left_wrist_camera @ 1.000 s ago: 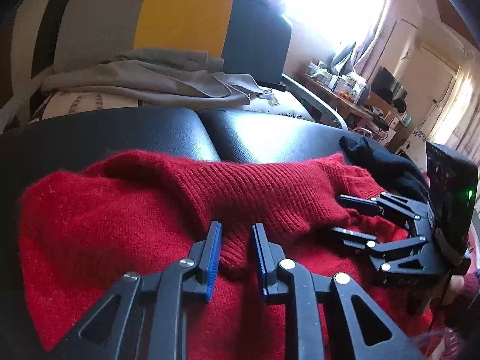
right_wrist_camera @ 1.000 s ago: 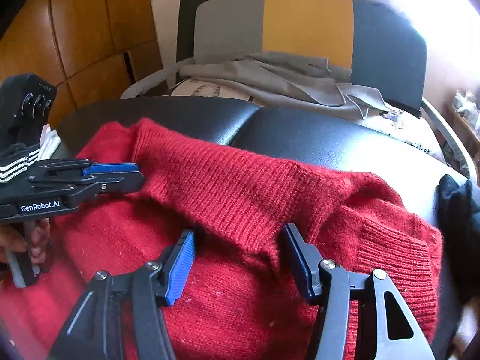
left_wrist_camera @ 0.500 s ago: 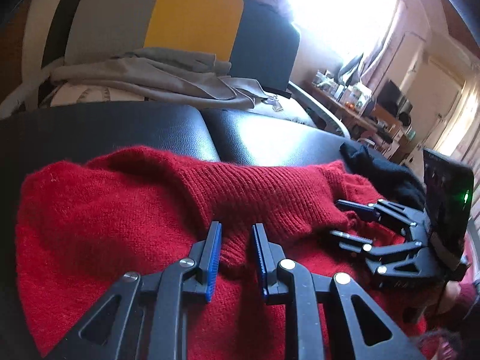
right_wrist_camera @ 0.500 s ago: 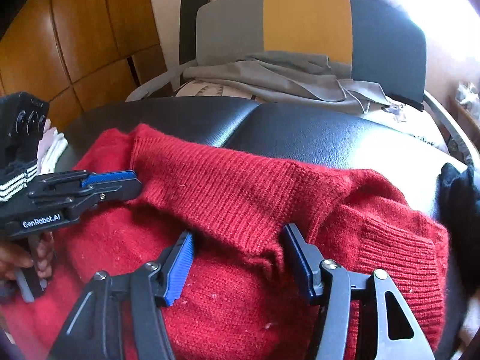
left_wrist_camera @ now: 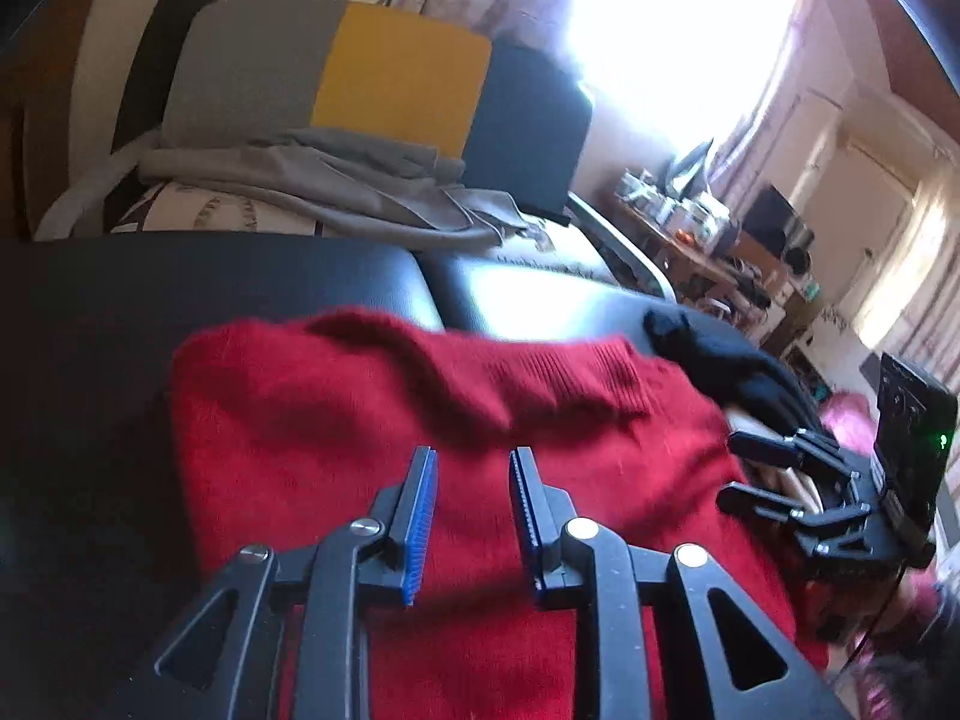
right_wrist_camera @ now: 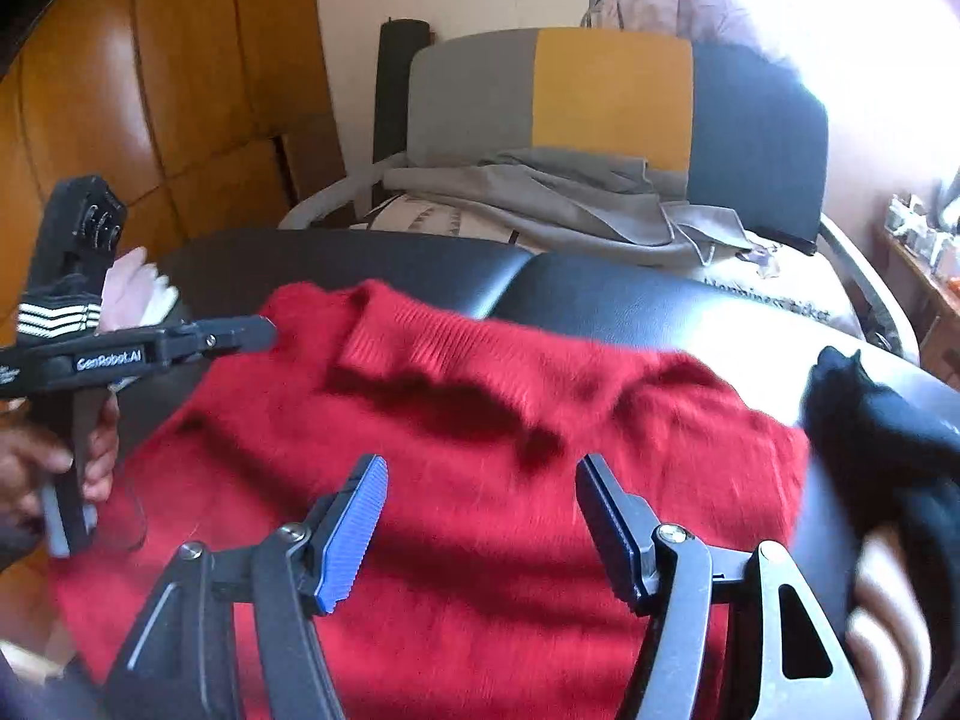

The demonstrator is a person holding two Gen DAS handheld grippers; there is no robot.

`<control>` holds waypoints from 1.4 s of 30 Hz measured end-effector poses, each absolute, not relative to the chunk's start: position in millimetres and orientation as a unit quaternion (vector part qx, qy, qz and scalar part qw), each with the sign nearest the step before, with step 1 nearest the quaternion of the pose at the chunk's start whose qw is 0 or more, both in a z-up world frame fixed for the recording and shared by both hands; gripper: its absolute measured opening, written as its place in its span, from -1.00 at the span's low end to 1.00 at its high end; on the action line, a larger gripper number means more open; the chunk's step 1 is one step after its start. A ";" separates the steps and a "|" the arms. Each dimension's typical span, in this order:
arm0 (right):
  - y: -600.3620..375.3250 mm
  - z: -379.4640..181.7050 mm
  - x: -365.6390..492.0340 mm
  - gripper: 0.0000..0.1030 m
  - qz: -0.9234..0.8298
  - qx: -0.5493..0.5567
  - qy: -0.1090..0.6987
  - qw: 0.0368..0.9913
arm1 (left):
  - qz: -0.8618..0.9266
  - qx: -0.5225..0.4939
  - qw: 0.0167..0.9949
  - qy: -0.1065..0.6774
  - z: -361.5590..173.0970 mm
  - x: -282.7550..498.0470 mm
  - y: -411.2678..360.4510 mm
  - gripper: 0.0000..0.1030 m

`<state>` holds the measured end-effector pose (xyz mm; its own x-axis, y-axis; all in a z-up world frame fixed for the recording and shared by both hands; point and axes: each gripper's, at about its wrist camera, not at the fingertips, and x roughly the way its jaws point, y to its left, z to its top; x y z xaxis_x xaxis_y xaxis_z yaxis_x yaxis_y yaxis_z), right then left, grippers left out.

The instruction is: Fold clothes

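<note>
Occupying the lower half of both wrist views, a black padded surface (left_wrist_camera: 228, 276) is carrying the task's garment, with a seam dividing it into 2 cushions. Behind it, in the upper middle of each frame, a chair back (right_wrist_camera: 606, 96) in 3 panels, grey, yellow and dark, is standing with a grey cloth (right_wrist_camera: 576, 204) lying crumpled at its base.

The red sweater (left_wrist_camera: 336, 420) is lying spread on the black surface, filling the lower middle of both frames; its ribbed band (right_wrist_camera: 432, 336) is lying along the far edge, folded over in a ridge. The picture is blurring on parts of the knit.

A black garment (right_wrist_camera: 864, 420) is lying at the right edge of the sweater, touching or overlapping it; which one cannot be told.

The left gripper (left_wrist_camera: 471, 501) is sitting at the bottom middle of its own view, above the sweater. Its jaws are opening, standing a narrow gap apart, with nothing pinched between them; only red knit is showing through the gap. In the right wrist view a hand (right_wrist_camera: 54, 468) is gripping its handle at the left edge.

The right gripper (right_wrist_camera: 480, 516) is sitting at the bottom middle of its own view, jaws spread wide and gripping nothing, the sweater lying beneath them. In the left wrist view it is appearing at the right edge, fingers apart beside the black garment.
</note>
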<state>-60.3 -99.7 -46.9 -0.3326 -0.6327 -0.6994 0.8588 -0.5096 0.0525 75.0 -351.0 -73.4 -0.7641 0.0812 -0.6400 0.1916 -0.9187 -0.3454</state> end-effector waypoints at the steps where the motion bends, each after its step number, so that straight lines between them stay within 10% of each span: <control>1: -87.4 -49.9 -50.5 0.30 -0.797 0.348 0.172 0.464 | -0.918 0.346 0.028 0.194 -74.8 87.7 -345.0 -0.53; 23: 38.5 -110.9 -0.3 0.61 -0.801 0.406 0.170 0.405 | -0.890 0.396 0.073 0.211 -114.5 190.6 -313.6 -0.51; 34: 130.3 -94.0 20.0 0.62 -0.802 0.486 0.037 0.344 | -0.881 0.362 0.153 0.265 -106.8 265.3 -350.3 -0.46; 36: 135.5 -104.1 27.2 0.57 -0.794 0.502 0.031 0.342 | -0.874 0.368 0.163 0.271 -111.1 272.1 -353.5 -0.45; 40: 127.2 -119.6 33.7 -0.40 -0.779 0.519 0.025 0.350 | -0.866 0.379 0.171 0.278 -118.4 284.8 -353.1 -0.45; 42: 119.6 -128.6 34.4 -0.55 -0.769 0.531 0.032 0.354 | -0.864 0.382 0.168 0.283 -120.6 292.8 -352.3 -0.44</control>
<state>34.4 119.6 -128.6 -0.1844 -0.5105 -0.8399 0.5784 -0.7472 0.3273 292.8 -352.3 -120.6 -0.6524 -0.0743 -0.7542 0.5061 -0.7835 -0.3606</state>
